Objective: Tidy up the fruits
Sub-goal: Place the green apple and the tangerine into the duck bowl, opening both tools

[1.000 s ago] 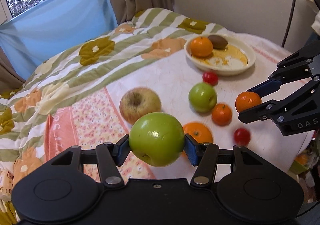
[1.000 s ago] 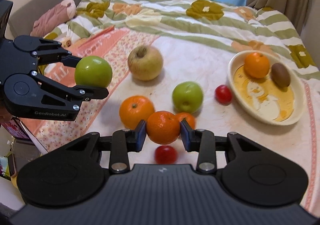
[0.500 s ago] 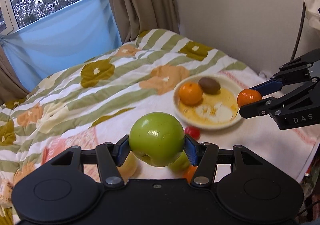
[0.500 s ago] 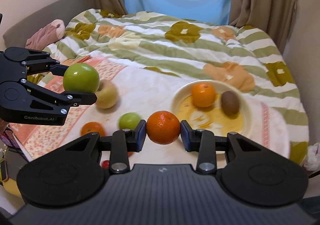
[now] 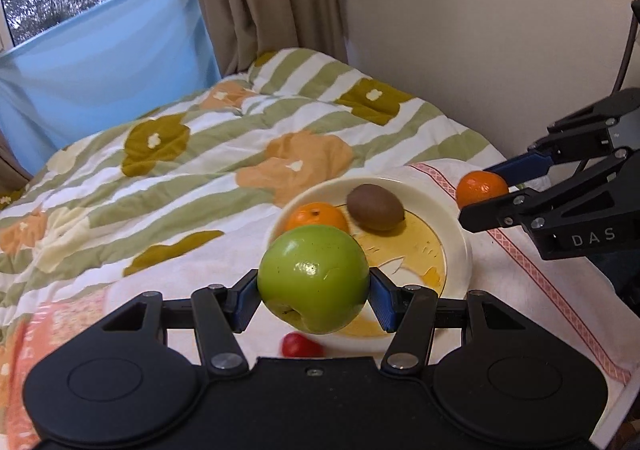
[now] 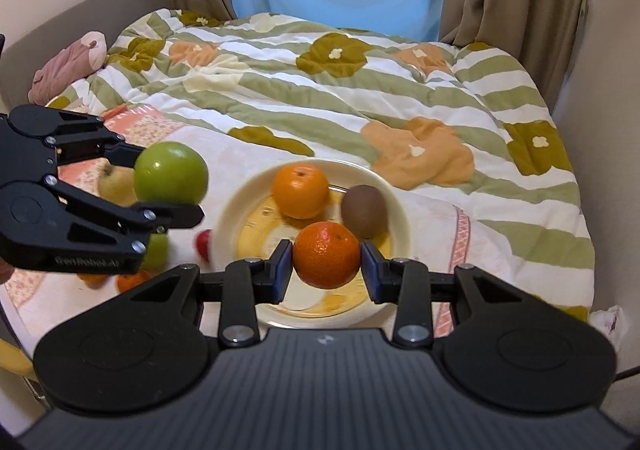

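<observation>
My left gripper [image 5: 313, 286] is shut on a green apple [image 5: 313, 279] and holds it in the air just left of the cream plate [image 5: 456, 238]. It also shows in the right wrist view [image 6: 170, 186] with the apple [image 6: 171, 173]. My right gripper [image 6: 326, 268] is shut on a small orange [image 6: 326, 254] above the plate's near part [image 6: 394, 206]; in the left wrist view the gripper [image 5: 490, 190] holds the orange [image 5: 482, 188] at the plate's right side. On the plate lie an orange [image 6: 300, 190] and a brown kiwi [image 6: 363, 210].
On the bed cover left of the plate lie a yellowish apple [image 6: 116, 184], a second green apple [image 6: 158, 250], a red cherry tomato [image 6: 203, 244] and small oranges [image 6: 130, 280]. A pink soft toy [image 6: 68, 66] lies far left. A wall stands at the right.
Both grippers have moved forward and over toward the plate with their fruit. The plate now lies directly under and ahead of them; the loose fruits have dropped behind and to the left.
</observation>
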### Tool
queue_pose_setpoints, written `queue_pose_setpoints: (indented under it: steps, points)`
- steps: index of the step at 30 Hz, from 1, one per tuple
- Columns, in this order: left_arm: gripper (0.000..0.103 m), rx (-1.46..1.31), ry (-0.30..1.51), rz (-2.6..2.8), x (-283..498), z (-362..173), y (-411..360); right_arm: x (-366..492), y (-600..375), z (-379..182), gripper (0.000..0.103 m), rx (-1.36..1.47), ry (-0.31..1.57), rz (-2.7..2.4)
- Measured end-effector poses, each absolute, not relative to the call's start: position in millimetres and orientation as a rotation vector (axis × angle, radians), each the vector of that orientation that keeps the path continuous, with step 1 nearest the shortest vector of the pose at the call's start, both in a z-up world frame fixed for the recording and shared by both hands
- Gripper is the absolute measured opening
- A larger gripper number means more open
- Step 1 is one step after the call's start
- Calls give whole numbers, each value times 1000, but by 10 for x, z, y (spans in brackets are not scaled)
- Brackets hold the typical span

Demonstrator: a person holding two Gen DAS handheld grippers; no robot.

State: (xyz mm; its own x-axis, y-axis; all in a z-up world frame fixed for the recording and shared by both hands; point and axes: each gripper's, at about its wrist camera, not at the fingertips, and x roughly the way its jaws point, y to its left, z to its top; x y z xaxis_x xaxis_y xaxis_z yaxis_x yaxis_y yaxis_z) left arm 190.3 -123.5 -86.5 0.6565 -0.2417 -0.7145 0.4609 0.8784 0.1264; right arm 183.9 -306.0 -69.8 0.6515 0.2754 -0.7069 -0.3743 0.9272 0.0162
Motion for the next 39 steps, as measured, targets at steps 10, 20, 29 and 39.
queue_pose_setpoints:
  steps: [10,20,29,39]
  points:
    - [61,335,824,-436,2219,-1344,-1804,2239,-3377,-1046,51,-134,826,412]
    - [93,414,799,-417,2175,-1451,-1994,2382,-3459,-1205,51,-110,848,428]
    - [95,403,793,-380,1998,-1312,-1772,2469,-3410,-1298,51,-114,857,455]
    - [95,339,807,-308,1860,-1240,-1533,2601,-3327,-1504,52,-138,870,497]
